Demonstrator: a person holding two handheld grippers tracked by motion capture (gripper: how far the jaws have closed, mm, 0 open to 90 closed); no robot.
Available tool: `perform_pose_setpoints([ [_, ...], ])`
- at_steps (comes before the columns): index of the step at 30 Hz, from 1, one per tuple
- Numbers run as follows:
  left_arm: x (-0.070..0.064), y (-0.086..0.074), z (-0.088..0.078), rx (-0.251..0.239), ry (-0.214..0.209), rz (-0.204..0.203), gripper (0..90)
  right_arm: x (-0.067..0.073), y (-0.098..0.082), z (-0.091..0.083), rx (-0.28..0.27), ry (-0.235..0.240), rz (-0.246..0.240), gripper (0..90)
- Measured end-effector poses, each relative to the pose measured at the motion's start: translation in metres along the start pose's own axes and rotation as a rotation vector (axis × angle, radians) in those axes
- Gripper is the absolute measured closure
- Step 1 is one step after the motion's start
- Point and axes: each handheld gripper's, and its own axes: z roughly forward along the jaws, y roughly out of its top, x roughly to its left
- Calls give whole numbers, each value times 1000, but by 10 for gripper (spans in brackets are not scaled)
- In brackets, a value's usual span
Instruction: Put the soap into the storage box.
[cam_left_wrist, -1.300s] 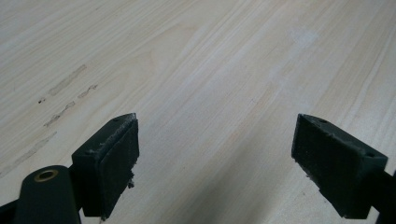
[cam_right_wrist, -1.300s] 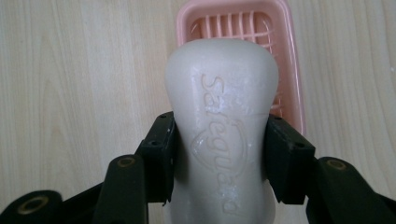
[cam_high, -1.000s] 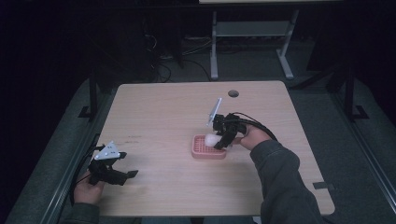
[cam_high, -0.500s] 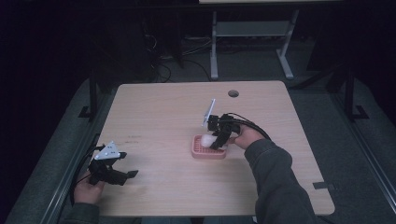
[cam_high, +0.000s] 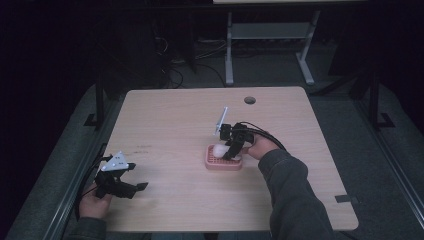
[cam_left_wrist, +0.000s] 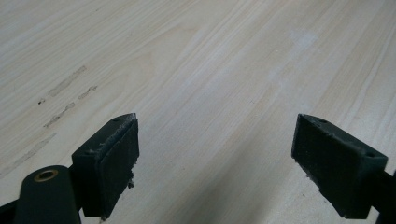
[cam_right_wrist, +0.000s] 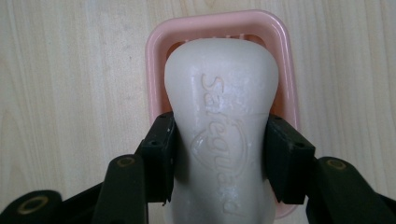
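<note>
Since the earlier frames the right gripper has come down and a little toward the person, bringing the white bar of soap from above the far edge of the pink soap dish down over the dish itself; the left gripper has kept its place at the near left edge of the wooden table. In the right gripper view the two black jaws press on the narrow waist of the soap from either side, so the gripper is closed on the bar as far as the bar lets it, with the embossed "Safeguard" face turned up toward the camera. The wider end of the soap reaches out past the jaw tips, and the dish lies directly beyond and beneath it, its pink rim framing that end on three sides. Whether the soap already touches the dish grid cannot be told. In the high view the right gripper points steeply down over the dish, with the right hand just behind it and the cable looping back over the sleeve. The left gripper's jaws stand wide apart with nothing between them, only bare table below and ahead of its tips, and the left hand holds it well apart from the dish.
</note>
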Motion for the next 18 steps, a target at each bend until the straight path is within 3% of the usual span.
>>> perform_pose_setpoints([
  [18, 0, 0, 0, -2, 0, -3, 149, -4, 2, 13, 16, 6, 11, 490],
])
